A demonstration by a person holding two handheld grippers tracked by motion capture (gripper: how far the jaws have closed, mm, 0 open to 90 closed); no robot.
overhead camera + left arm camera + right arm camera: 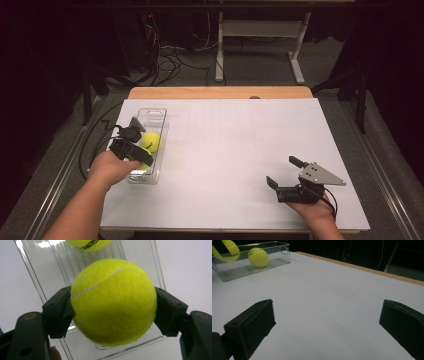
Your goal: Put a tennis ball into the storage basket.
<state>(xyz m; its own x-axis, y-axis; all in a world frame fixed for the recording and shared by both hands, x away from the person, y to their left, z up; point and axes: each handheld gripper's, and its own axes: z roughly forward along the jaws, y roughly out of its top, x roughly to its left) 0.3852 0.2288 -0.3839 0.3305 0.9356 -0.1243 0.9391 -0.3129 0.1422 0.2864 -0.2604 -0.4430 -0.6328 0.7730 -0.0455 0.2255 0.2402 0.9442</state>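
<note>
On white table point(235, 150), wooden edge point(220, 92), dark room

Held tennis ball point(113, 302): yellow-green felt, white curved seam across its upper face, clamped between the two black jaws of the left gripper point(113, 312), pads pressing its left and right sides. It sits over the near end of the clear plastic bin point(53, 272).

Second tennis ball point(87, 244): same colour, black lettering, lying in the bin just beyond the held ball, farther from the left gripper's jaws, apart from it.
</note>
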